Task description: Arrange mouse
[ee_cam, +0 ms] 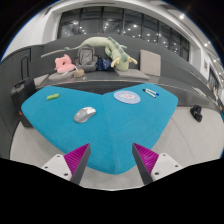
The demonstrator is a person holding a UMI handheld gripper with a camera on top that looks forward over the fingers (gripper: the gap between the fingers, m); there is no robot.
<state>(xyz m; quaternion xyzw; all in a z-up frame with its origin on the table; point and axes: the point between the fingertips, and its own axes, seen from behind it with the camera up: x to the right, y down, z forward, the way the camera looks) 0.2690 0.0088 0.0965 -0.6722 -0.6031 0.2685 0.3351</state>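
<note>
We see our gripper (112, 160) held wide, its two fingers carrying magenta ridged pads (78, 157) with nothing between them; they hang over the near edge of the surface (60, 122), a smooth teal top with rounded corners. The mouse (85, 114), a small grey rounded shell, lies on that top beyond the fingers, a little to the left of the gap between them, well apart from both pads; bare teal surrounds it on all sides. Farther back sits a flat round disc (127, 97) (pale, with a bluish face); just beside it to the right lies a slim blue-and-white pen-like object (151, 92); a small green item (52, 96) rests near the left edge. Past the far edge we make out soft plush toys, one pink (64, 63) and one long and green (106, 48), on a grey ledge.
</note>
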